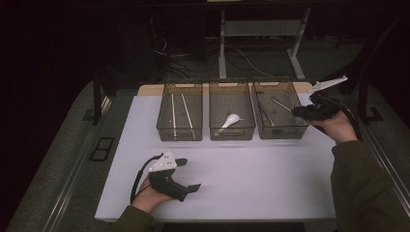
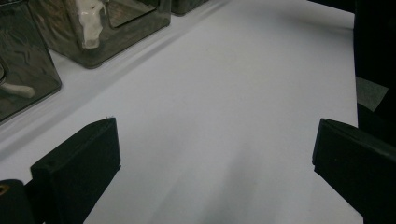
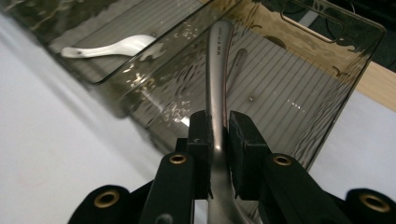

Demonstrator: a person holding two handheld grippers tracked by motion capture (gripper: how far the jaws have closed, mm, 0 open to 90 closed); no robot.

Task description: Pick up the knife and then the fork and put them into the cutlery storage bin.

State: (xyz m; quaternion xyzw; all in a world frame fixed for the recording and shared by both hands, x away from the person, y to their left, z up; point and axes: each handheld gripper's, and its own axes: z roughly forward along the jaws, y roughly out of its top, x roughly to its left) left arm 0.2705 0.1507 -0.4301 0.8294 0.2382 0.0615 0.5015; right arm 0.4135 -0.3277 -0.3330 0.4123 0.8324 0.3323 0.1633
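The right gripper [image 3: 217, 135] clamps a metal spoon [image 3: 218, 79] by its handle, the long axis running straight out from the jaws over the right-hand bin [image 3: 327, 88] (another metal piece lies inside). Its hand hangs raised at the bin's outer wall. The left gripper [image 2: 215, 158] rests on the table [image 2: 233, 93], jaws wide apart, holding nothing.

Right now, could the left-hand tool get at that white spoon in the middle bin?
Probably yes. The left tool rests on the table with its jaws wide open and nothing between them. The white spoon lies alone in the open-topped middle bin, with bare table between; the tool would need to lift over the bin's wall.
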